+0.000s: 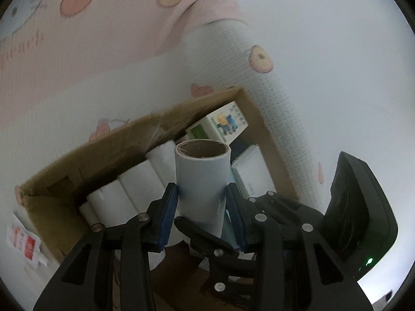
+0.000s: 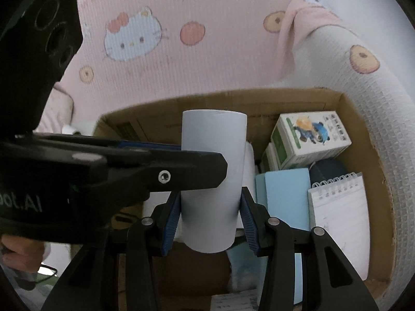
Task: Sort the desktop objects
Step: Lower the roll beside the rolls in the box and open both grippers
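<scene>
Both pairs of blue-padded fingers [image 2: 171, 217] clamped one pale blue paper roll [image 2: 212, 181], which stood upright above the open cardboard box [image 2: 363, 155]. From the left side, the left gripper [image 1: 202, 212] pinched the roll around its middle, its black finger crossing in front of the tube in the right wrist view; the right gripper [image 2: 211, 220] gripped the lower part. Inside the box, white rolls [image 1: 135, 181] lay along the left, a light blue pad [image 2: 285, 197] sat right of the held roll, a green-and-white carton [image 2: 311, 140] lay at the far side, and a spiral notepad [image 2: 342, 220] rested against the right wall. Pink cartoon-print bedding [image 2: 155, 51] lay beyond the box.
</scene>
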